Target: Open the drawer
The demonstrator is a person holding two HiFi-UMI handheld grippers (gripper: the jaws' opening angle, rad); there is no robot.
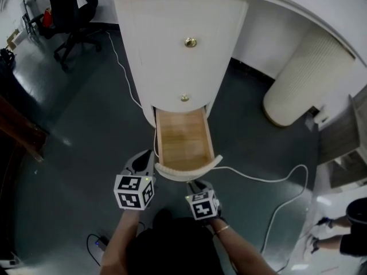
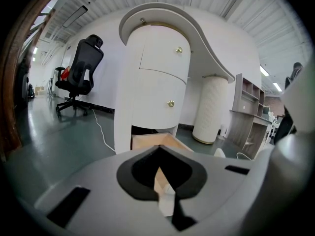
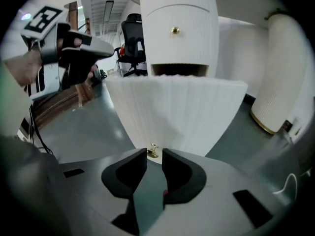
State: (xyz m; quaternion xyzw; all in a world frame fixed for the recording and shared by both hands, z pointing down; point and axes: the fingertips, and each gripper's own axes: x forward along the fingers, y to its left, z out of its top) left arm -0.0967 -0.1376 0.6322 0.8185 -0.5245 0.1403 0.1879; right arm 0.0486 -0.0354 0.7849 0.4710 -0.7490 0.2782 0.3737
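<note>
one drawer knob in right gripper

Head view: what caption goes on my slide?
Bottom drawer pulled open; right gripper at its knob, left gripper beside.

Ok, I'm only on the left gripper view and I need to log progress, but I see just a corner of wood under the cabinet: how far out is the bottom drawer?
Observer: In the head view the bottom drawer stands well out of the cabinet, toward the person.
Operator: Anything inside it?
Observer: Nothing that I can see, just its wooden bottom.
Operator: And the right gripper?
Observer: The right gripper is at the ribbed drawer front. Its jaws are a little apart, with the brass knob at their tips. I can't tell whether they press it.
</note>
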